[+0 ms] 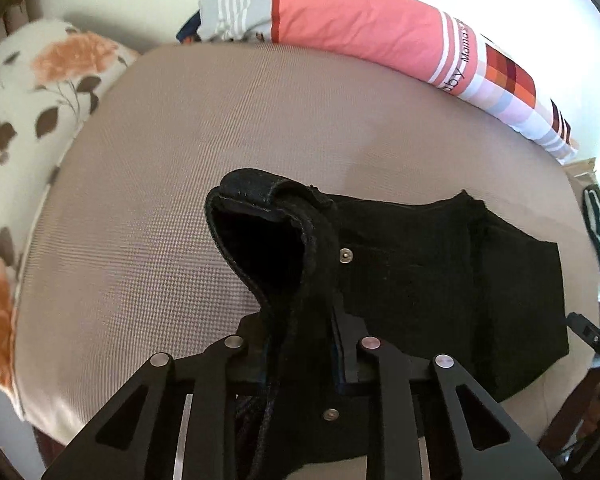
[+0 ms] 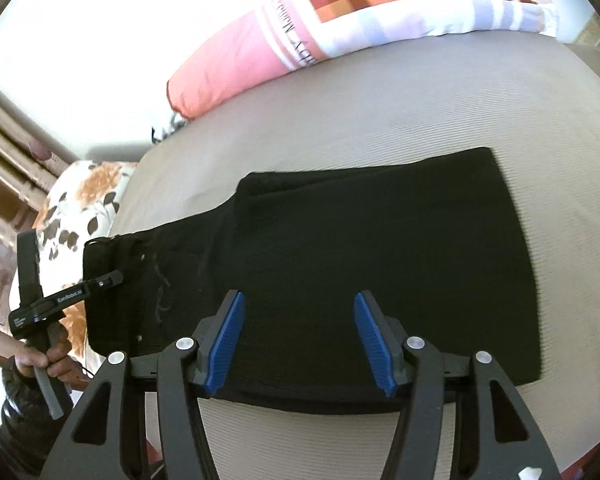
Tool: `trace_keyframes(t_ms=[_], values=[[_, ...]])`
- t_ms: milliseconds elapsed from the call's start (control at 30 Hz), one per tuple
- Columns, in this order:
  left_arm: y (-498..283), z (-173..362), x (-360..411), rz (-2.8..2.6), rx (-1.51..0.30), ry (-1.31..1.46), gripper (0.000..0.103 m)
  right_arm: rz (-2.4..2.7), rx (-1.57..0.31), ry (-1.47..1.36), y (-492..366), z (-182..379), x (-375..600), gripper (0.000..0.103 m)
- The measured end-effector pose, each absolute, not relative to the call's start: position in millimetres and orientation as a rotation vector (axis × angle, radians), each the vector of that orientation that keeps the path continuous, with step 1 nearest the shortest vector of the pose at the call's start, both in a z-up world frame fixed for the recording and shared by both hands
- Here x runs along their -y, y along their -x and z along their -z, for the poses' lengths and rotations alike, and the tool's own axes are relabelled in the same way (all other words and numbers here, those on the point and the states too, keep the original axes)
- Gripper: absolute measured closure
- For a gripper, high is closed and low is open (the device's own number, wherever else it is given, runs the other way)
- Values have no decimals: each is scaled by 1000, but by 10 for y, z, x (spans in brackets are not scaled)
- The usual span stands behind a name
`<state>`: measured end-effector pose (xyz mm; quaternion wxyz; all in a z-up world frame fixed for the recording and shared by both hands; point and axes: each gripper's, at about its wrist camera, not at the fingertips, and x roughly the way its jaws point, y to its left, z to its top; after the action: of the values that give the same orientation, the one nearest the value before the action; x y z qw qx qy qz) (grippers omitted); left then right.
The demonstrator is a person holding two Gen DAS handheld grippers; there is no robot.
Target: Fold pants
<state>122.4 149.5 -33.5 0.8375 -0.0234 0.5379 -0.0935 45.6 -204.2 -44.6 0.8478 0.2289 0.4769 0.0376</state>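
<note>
The left gripper (image 1: 300, 352) clamps the waistband of the black pants (image 2: 340, 248); the right gripper (image 2: 300, 336) jaws stand open above them.

Beige bed (image 2: 380, 120), pink pillow (image 1: 360, 20), floral pillow (image 1: 40, 92).

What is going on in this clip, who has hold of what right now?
A person is folding black denim pants on a beige woven mattress, with handheld tongs in each hand. The left tongs are clamped on the waistband end, lifting it into a raised loop off the mattress. The right tongs hang open over the folded leg part, gripping nothing. A pink patchwork pillow and an orange floral pillow lie along the mattress edges.
</note>
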Motion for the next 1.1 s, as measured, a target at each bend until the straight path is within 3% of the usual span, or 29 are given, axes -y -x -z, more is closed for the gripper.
trace_keyframes(t_ms=[400, 700, 1100], values=[[-977, -159, -980, 180, -1066, 140, 87, 55, -859, -520, -169, 384, 2714, 46], [-1067, -281, -838, 240, -1129, 355, 91, 96, -769, -539, 6, 307, 3013, 46], [-1291, -507, 61, 412, -1124, 484, 92, 134, -713, -586, 85, 199, 3233, 44]])
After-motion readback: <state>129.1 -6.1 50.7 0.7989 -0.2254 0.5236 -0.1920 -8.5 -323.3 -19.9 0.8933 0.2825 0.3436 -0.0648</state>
